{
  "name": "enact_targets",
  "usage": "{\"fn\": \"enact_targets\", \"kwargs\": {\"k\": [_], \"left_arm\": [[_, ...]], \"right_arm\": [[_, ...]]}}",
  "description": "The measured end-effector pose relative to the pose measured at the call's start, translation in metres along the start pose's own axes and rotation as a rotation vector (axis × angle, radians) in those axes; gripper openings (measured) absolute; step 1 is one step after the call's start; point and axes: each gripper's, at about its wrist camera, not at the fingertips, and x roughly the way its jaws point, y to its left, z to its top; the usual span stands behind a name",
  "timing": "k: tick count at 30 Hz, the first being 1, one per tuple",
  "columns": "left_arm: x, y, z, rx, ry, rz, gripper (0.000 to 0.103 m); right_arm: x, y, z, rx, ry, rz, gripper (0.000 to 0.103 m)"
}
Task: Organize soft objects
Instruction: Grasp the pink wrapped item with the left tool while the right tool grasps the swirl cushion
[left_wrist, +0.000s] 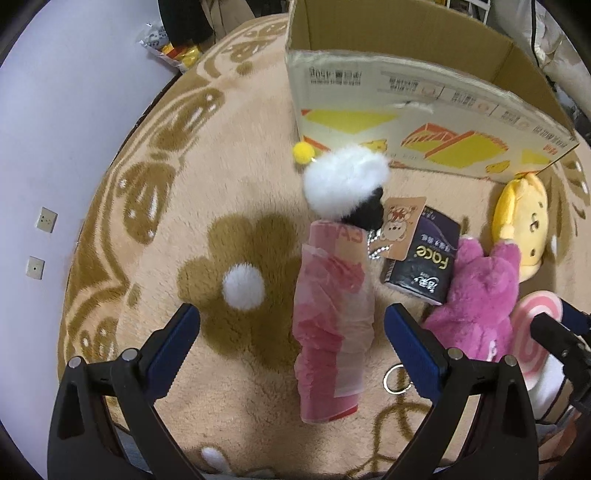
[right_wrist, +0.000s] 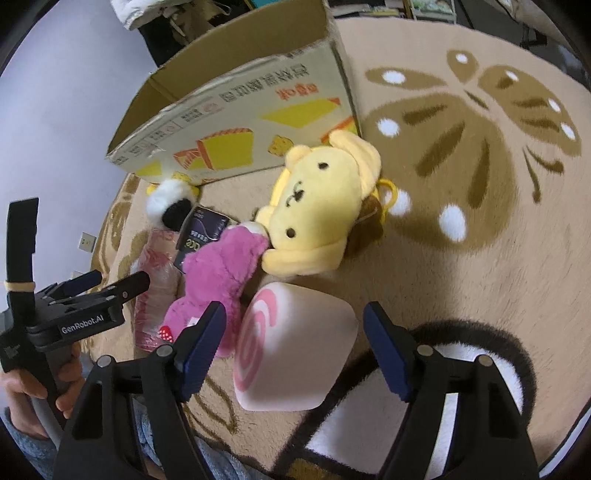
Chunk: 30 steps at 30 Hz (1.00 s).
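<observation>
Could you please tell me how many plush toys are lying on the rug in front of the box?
3: a yellow dog nearest the box, a pink bear against its chin, and a swirl roll between the right claw's fingers. Others may be hidden.

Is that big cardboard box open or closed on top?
Open. The cardboard box shows its bare brown inner walls from above in both views, with no flaps over it. What lies inside cannot be seen.

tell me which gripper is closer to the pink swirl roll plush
Right. The right gripper is open with the pink swirl roll plush between its fingers. The left gripper is off to the side, open around the pink tissue pack.
</observation>
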Motion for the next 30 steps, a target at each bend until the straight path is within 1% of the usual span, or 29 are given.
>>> {"fn": "enact_targets", "kwargs": {"k": [7, 8, 9, 10, 14, 17, 21, 23, 25, 26, 27, 30], "left_arm": [[0.011, -0.005, -0.001, 0.027, 0.029, 0.016, 0.099], [0.013, -0.006, -0.001, 0.029, 0.034, 0.019, 0.099], [0.015, -0.007, -0.001, 0.032, 0.039, 0.022, 0.099], [0.017, -0.008, -0.001, 0.033, 0.044, 0.023, 0.099], [0.021, -0.009, -0.001, 0.036, 0.058, 0.022, 0.099], [0.024, -0.011, 0.000, 0.042, 0.066, 0.022, 0.099], [0.029, -0.011, 0.001, 0.029, 0.068, 0.024, 0.099], [0.030, -0.010, 0.002, 0.016, 0.067, 0.015, 0.099], [0.032, -0.009, 0.002, 0.010, 0.074, 0.003, 0.099], [0.034, -0.008, 0.002, 0.012, 0.077, -0.001, 0.097], [0.036, -0.007, 0.003, 0.017, 0.080, -0.002, 0.091], [0.039, -0.012, 0.002, 0.043, 0.088, -0.008, 0.080]], "right_arm": [[0.006, -0.008, 0.000, 0.037, 0.028, 0.014, 0.079], [0.007, -0.008, 0.000, 0.035, 0.029, 0.012, 0.071], [0.006, -0.008, 0.000, 0.035, 0.026, 0.001, 0.065], [0.007, -0.008, 0.001, 0.031, 0.024, -0.011, 0.065], [0.009, -0.010, 0.002, 0.048, 0.038, 0.011, 0.065], [0.011, -0.011, 0.002, 0.064, 0.048, 0.022, 0.059], [0.010, -0.008, 0.003, 0.052, 0.029, 0.003, 0.046], [0.007, -0.005, 0.004, 0.033, 0.012, -0.007, 0.043], [0.003, -0.001, 0.005, 0.012, -0.020, -0.028, 0.042], [0.001, 0.000, 0.005, 0.007, -0.030, -0.032, 0.042], [0.000, 0.000, 0.006, 0.005, -0.041, -0.035, 0.042], [-0.002, -0.002, 0.008, 0.013, -0.052, -0.035, 0.042]]}}
